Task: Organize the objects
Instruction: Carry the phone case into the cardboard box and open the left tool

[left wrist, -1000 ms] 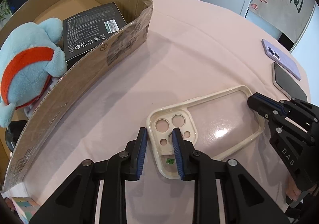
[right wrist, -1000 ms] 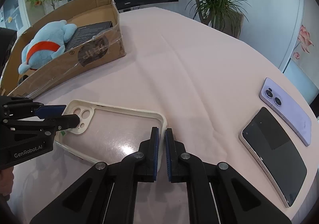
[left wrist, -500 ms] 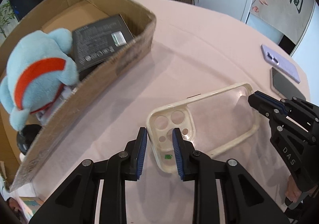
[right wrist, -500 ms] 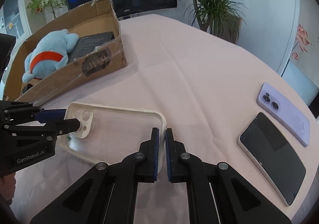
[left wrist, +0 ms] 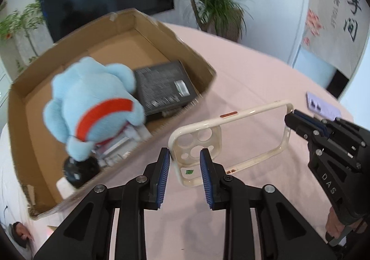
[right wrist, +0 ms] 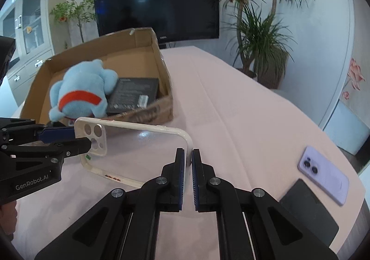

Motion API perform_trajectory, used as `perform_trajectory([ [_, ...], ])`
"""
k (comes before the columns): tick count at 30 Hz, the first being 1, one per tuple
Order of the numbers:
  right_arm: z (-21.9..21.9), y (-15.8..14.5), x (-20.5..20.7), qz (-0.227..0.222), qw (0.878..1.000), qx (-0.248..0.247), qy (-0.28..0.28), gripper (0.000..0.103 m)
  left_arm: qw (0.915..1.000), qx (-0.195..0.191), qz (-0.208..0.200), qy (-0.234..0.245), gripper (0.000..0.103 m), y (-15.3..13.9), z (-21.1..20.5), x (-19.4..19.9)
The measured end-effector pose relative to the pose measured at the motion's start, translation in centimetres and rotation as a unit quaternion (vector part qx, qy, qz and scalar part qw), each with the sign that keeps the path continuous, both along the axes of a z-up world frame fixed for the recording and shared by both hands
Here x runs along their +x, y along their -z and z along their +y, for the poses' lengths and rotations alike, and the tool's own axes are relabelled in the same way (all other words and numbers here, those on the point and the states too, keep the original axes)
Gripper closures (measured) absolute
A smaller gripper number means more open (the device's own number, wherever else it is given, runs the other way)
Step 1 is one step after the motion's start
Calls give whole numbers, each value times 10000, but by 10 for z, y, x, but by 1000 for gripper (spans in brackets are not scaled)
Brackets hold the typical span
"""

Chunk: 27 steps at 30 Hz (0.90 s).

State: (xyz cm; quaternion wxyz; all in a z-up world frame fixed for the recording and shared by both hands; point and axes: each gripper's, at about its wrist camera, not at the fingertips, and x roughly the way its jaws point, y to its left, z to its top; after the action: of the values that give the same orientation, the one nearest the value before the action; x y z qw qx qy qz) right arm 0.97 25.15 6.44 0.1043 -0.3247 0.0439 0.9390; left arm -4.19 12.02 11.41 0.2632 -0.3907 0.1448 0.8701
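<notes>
Glossy clear plastic phone case (left wrist: 233,135), fuzzy cloth plush toy (left wrist: 92,102), matt corrugated cardboard box (left wrist: 34,144), smooth pink tablecloth (right wrist: 242,107).

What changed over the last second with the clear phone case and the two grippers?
The clear cream-rimmed phone case has been lifted off the pink tablecloth and carried toward the cardboard box. Unchanged: the right gripper pinches one end, the left gripper spans the camera end; both phones lie untouched.

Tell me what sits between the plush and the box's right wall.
A black carton lies flat there, its near corner tucked under the plush, reaching toward the box wall. The right wrist view shows it best.
</notes>
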Motion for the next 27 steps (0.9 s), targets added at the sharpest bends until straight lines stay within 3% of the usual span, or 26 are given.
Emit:
perform_trajectory([
  [5,-19,-25,-8,309,9992,107,-228,99,9989,206,324,-259,79,-26,-24,3],
  [14,-70,-64,-36,691,9934,396,-830,99,9924,650,565,-875,79,-54,-82,-14],
  [22,-131,-89,-70,981,9825,709,-1419,99,9798,999,648,-1609,79,-63,-146,-35],
  [27,-170,-92,-93,995,9761,808,-1756,99,9722,1060,554,-2011,79,-52,-177,-50],
])
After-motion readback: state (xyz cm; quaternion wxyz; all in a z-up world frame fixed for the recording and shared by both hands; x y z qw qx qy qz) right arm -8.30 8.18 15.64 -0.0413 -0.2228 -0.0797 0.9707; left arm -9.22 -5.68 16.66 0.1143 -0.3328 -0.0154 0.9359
